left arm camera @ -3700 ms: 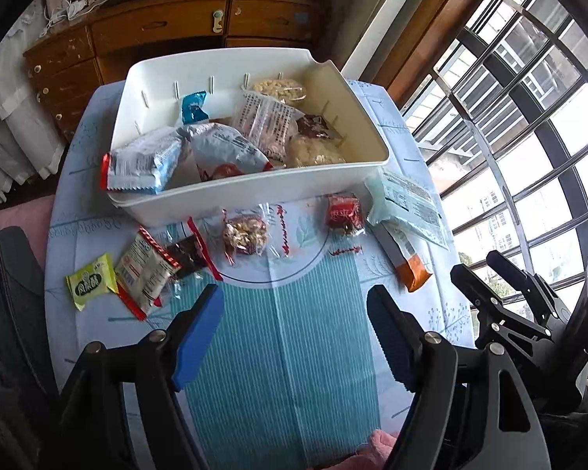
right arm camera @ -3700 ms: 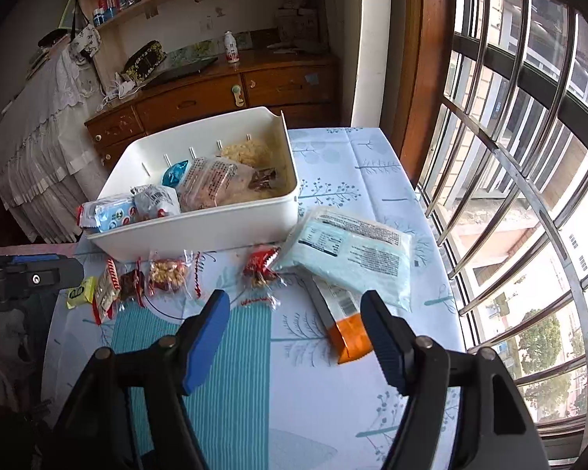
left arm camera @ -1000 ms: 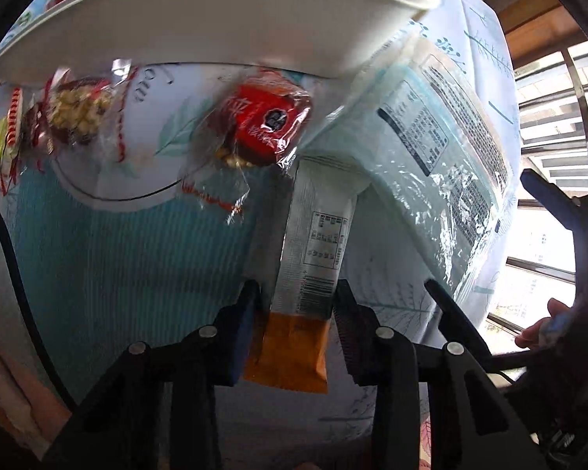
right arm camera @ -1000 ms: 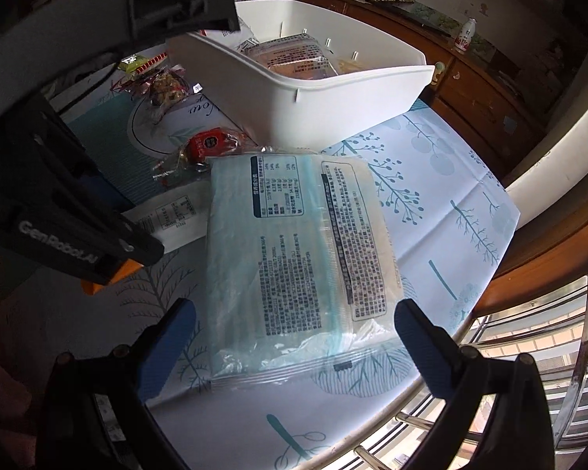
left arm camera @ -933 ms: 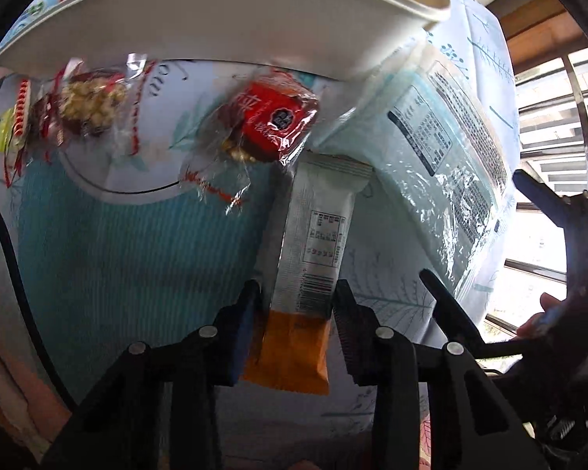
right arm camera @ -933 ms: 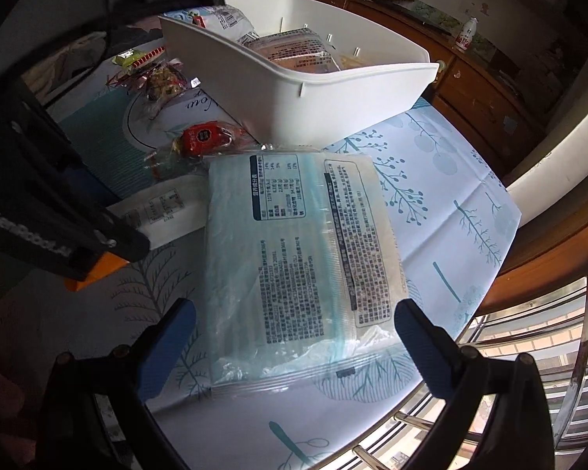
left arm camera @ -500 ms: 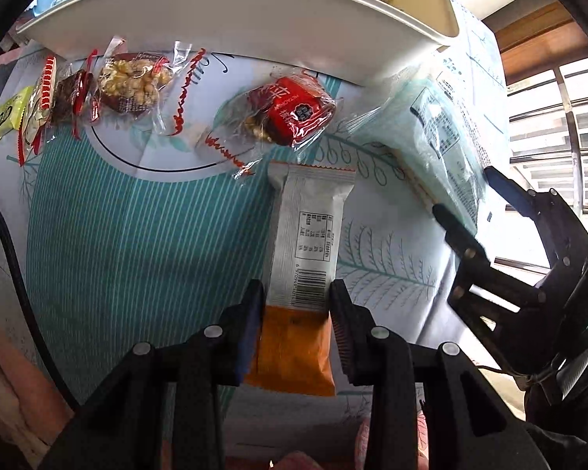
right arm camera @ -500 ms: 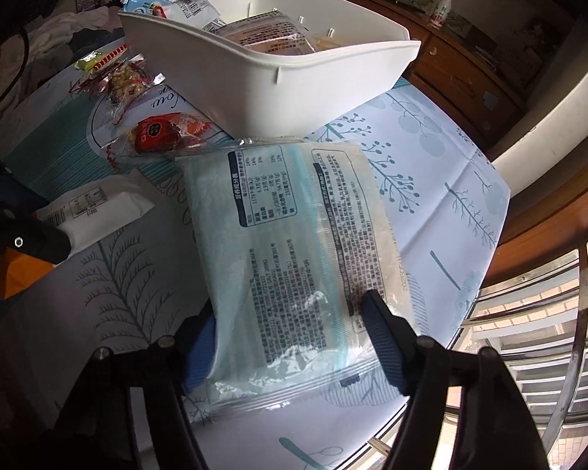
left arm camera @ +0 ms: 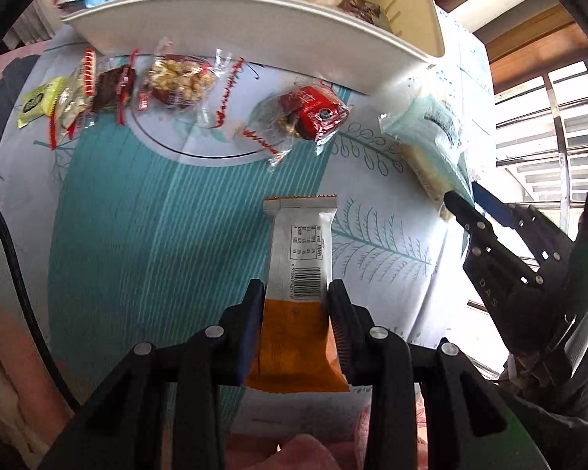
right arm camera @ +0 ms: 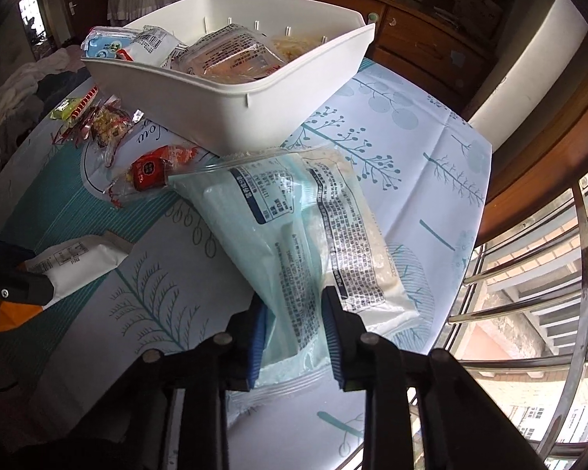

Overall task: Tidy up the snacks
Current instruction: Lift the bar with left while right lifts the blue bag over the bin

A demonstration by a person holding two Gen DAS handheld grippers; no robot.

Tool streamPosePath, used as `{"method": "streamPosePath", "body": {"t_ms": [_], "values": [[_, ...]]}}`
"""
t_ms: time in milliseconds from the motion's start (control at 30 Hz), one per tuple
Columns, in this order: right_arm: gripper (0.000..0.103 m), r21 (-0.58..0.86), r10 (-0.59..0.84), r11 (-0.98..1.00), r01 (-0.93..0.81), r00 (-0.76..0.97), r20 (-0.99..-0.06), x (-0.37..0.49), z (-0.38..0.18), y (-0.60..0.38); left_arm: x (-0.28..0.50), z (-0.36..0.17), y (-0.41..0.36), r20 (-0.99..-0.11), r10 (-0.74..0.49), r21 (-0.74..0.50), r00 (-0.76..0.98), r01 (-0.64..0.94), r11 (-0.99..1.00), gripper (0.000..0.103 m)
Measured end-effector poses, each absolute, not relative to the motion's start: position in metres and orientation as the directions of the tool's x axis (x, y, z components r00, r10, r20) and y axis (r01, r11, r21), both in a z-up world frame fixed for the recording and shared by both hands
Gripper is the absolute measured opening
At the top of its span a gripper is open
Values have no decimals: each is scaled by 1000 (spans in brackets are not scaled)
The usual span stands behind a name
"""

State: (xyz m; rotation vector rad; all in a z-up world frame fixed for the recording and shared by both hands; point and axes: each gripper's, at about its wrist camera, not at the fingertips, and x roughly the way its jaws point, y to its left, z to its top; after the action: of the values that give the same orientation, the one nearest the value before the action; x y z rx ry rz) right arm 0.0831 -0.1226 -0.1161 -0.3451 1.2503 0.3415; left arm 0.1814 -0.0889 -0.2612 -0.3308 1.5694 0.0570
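Left gripper (left arm camera: 296,305) clamps orange-white snack bar (left arm camera: 300,274), long axis pointing toward white bin (left arm camera: 254,23) ahead. Right gripper (right arm camera: 292,319), jaws just closing, pinches pale-blue packet (right arm camera: 294,231); bin beyond, up-left.

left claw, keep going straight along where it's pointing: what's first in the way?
Nothing short of the tablecloth, probably. The left claw is shut on the orange-and-white snack bar, so the bar's far end would likely touch down first, short of the red snack packet. Depth is unclear.
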Motion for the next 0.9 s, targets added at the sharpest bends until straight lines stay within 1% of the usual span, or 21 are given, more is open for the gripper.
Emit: {"method": "streamPosePath", "body": {"t_ms": [133, 333, 467, 567, 900], "values": [[26, -29, 73, 921, -389, 246, -967, 78, -111, -123, 172, -249, -82, -984, -178, -173, 7, -263, 949, 32], [24, 69, 144, 941, -331, 207, -968, 72, -95, -129, 167, -227, -74, -985, -172, -165, -2, -273, 948, 32], [24, 106, 174, 951, -292, 218, -960, 70, -76, -134, 168, -205, -69, -986, -167, -168, 23, -235, 958, 32], [24, 98, 175, 954, -284, 261, -949, 70, -57, -137, 172, -187, -69, -982, -184, -189, 44, -202, 961, 32], [24, 53, 139, 972, -230, 376, -916, 79, -4, -122, 187, -132, -62, -971, -220, -223, 97, -21, 975, 32]]}}
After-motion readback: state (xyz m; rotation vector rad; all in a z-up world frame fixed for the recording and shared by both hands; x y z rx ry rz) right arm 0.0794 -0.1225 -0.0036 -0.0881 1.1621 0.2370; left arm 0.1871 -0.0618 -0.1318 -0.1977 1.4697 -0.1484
